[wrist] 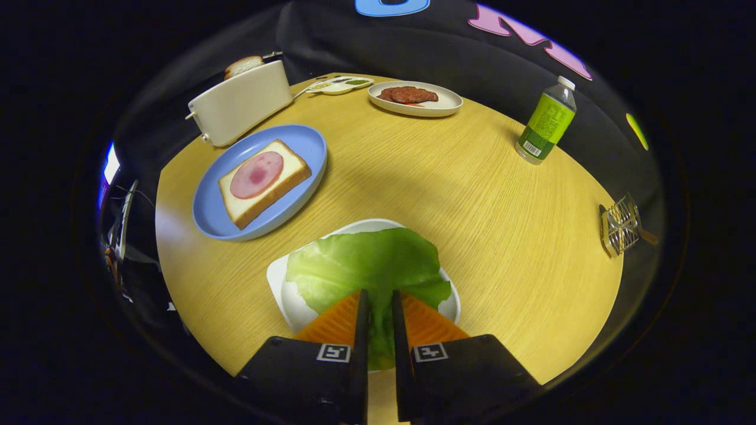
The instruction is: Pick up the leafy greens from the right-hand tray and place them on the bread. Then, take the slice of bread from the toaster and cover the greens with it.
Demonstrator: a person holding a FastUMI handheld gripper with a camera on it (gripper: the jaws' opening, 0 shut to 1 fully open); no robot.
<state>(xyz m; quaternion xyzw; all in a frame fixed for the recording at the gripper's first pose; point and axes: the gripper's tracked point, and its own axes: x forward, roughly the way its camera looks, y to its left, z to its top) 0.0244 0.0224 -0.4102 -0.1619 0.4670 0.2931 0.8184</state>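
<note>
A green lettuce leaf (366, 265) lies on a white tray (276, 277) at the near side of the round wooden table. My gripper (379, 295) is over the leaf's near part, its fingers drawn close with a fold of the leaf pinched between them. Beyond and to the left, a blue plate (307, 144) carries a bread slice (282, 177) topped with a round of ham (257, 174). Behind that plate stands a white toaster (239, 103) with a second bread slice (243, 65) sticking out of its slot.
At the far side of the table is a white plate with dark red meat slices (413, 97), beside a small divided dish (342, 84). A green-labelled bottle (546, 124) stands at the far right. A wire utensil (620, 224) lies at the right rim.
</note>
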